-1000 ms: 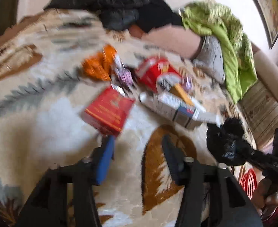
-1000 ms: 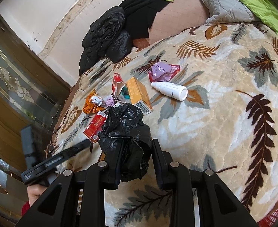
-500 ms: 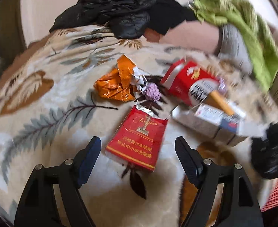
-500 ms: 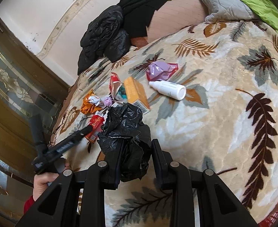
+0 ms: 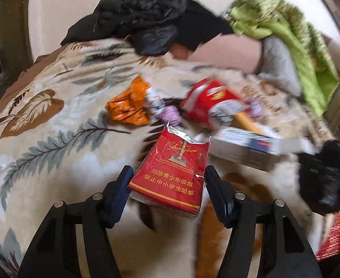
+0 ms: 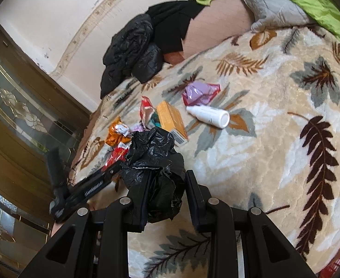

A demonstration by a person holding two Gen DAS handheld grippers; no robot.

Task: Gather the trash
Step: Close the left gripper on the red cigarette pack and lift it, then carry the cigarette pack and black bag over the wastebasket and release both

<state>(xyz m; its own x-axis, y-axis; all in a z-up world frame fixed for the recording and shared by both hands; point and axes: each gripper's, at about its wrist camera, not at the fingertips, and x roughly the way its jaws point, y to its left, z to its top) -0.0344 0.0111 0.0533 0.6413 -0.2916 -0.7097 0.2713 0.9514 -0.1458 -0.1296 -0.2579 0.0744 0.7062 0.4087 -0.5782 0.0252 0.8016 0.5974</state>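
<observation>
Scanning the bed from left to right, we note:

Blanket point(image 5: 54, 157): we see a cream cover with leaf prints, and the litter lies on it.
Orange wrapper point(image 5: 129, 106): crumpled, far left of the litter pile.
Left gripper point(image 5: 167, 180): we see its jaws half open and just now closing in, one finger on each side of the pack; whether the pads press on it we cannot tell.
Red cigarette pack point(image 5: 172, 171): torn open at its far end, near us, between those fingers.
Red bag point(image 5: 211, 102): farther off, blurred, beside a long white carton point(image 5: 251, 148).
Right gripper point(image 6: 165, 190): we see it clamped nearly shut on the bag.
Black trash bag point(image 6: 156, 157): bunched up, near the pile's right edge.
White bottle point(image 6: 209, 115): on its side, right of an orange box point(image 6: 172, 120).
Purple wrapper point(image 6: 200, 92): just beyond the bottle.
</observation>
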